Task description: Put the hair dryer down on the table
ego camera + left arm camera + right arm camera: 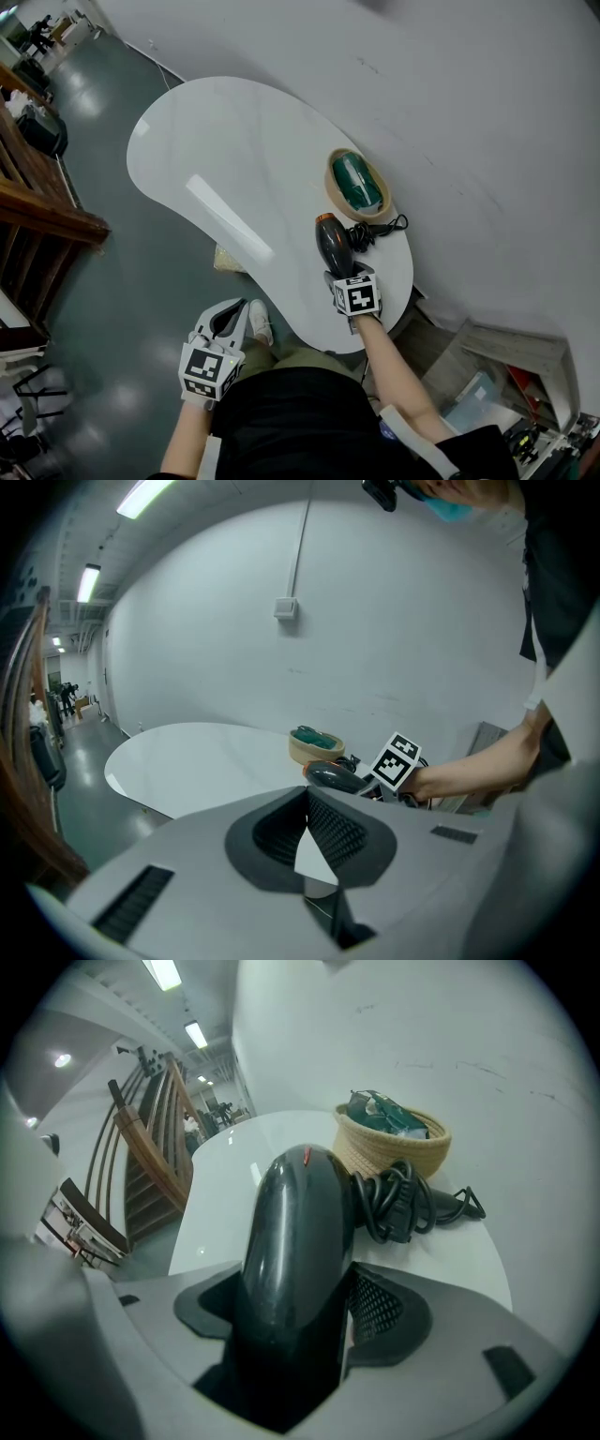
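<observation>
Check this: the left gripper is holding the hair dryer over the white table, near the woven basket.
Wrong gripper. The right gripper is holding the hair dryer over the white table, near the woven basket. The right gripper view shows its jaws clamped on it.

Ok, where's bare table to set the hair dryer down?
Bare: the wide end of the table, left of the basket, out to its rim, and the strip between the hair dryer and the near edge. Crowded: the narrow right end, where basket and coiled cord sit by the wall.
</observation>
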{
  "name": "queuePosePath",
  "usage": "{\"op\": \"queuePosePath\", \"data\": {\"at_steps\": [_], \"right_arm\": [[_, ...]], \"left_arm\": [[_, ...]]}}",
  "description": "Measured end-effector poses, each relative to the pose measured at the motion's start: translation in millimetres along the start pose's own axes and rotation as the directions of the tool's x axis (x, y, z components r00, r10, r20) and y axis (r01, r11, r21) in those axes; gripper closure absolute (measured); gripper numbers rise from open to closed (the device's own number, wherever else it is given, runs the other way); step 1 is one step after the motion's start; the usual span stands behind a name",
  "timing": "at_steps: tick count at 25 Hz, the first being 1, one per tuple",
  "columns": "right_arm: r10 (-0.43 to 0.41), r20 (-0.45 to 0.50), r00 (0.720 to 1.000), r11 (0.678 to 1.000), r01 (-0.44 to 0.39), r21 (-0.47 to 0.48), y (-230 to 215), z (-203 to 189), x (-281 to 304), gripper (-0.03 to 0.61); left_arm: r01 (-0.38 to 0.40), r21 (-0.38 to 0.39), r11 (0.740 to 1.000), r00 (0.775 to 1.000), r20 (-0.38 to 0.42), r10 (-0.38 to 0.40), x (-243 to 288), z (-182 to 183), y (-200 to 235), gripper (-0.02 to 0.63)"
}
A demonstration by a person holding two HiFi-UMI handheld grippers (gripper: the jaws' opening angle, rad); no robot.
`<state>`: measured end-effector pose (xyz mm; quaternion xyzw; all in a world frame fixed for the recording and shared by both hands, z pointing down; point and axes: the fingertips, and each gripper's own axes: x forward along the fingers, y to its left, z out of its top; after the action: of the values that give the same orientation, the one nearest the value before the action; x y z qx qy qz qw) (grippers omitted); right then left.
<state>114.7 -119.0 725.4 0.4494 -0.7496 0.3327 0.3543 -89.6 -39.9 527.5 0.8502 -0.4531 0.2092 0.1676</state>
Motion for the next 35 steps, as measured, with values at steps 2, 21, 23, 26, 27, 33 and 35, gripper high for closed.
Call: {"op": "queuePosePath", "data": {"at_steps": [2, 21, 23, 26, 27, 33, 35], "right_arm": [[-0.01, -0.01, 1.0, 1.0, 0.01, -0.001, 0.9, 2.2, 4.6, 0.256], [-0.135, -0.043, 0.99, 0.988, 0.131, -0.083, 6.0, 1.3, 28.5, 0.242], [-0.139, -0.047, 0.989, 0.987, 0.134, -0.092, 6.5, 0.4, 29.2, 0.241], [-0.154, -0.042, 0.987, 0.984, 0.149, -0.094, 4.4, 1.0, 29.3, 0.226], [-0.159, -0.039, 0.986, 0.983, 0.155, -0.094, 3.6, 1.6, 28.9, 0.222], [-0.167, -0.032, 0.985, 0.982, 0.163, -0.1, 5.3, 2.3, 26.0, 0.216], [-0.163, -0.023, 0.986, 0.982, 0.16, -0.097, 6.9, 2.2, 21.8, 0.216]], "left_arm": [[-0.003, -0.001, 1.0, 1.0, 0.001, 0.003, -0.2, -0.6, 0.7, 0.604], [-0.021, -0.018, 1.0, 1.0, -0.005, 0.021, -8.0, -10.6, 3.5, 0.604], [-0.023, -0.021, 1.0, 1.0, -0.006, 0.023, -9.4, -10.7, 3.8, 0.604], [-0.022, -0.029, 0.999, 1.0, -0.011, 0.021, -10.4, -11.7, 2.6, 0.604], [-0.02, -0.029, 0.999, 1.0, -0.01, 0.02, -10.7, -12.7, 2.0, 0.604], [-0.017, -0.029, 0.999, 1.0, -0.004, 0.017, -14.7, -12.7, 0.3, 0.604], [-0.013, -0.028, 1.0, 1.0, -0.001, 0.013, -15.8, -13.1, -0.5, 0.604]]}}
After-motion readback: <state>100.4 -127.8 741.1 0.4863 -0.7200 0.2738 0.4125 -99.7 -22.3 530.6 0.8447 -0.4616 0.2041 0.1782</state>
